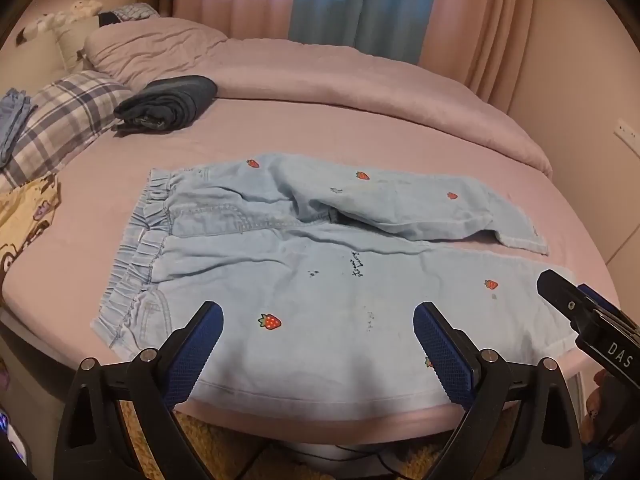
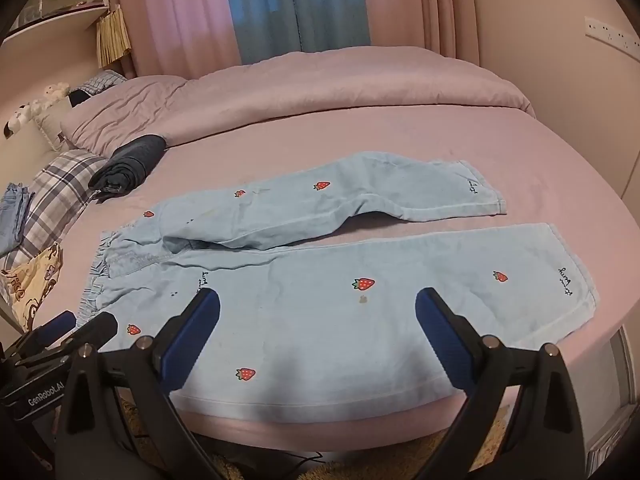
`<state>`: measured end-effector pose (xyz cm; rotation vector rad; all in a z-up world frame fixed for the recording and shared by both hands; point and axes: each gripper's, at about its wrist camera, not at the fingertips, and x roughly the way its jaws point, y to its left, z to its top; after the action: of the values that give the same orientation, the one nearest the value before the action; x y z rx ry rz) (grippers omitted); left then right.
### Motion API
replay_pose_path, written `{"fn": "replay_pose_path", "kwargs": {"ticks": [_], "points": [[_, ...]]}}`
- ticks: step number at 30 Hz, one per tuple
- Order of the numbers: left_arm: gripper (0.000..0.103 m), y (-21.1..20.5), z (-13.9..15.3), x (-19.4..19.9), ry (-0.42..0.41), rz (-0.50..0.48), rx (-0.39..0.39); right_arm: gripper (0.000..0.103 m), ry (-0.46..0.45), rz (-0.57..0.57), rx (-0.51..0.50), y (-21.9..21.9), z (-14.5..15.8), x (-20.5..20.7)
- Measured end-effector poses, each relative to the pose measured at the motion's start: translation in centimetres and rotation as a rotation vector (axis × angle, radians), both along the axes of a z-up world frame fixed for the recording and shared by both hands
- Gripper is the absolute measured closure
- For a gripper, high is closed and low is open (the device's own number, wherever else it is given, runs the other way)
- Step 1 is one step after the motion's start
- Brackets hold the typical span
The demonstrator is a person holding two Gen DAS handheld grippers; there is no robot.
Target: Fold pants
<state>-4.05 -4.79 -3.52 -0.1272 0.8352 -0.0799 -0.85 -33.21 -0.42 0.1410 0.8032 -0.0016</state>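
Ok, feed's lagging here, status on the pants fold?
Left gripper and right gripper open, empty. Pants spread flat on bed, unfolded. Nothing in the way.

Left gripper (image 1: 318, 344): jaws spread wide, nothing between them, angled downward.
Right gripper (image 2: 318, 336): jaws spread wide, empty, angled downward, just right of the left one.

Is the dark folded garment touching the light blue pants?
Apart. The right wrist view shows bare pink sheet between the dark folded garment and the light blue pants.
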Motion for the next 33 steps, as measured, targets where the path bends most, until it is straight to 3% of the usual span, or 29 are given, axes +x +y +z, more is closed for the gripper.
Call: {"fn": "replay_pose_path", "kwargs": {"ticks": [33], "points": [[0.006, -1.3, -1.0, 0.5, 0.021, -0.021, 0.004, 0.006, 0.001, -0.013, 0.016, -0.4, -0.8, 0.3]]}}
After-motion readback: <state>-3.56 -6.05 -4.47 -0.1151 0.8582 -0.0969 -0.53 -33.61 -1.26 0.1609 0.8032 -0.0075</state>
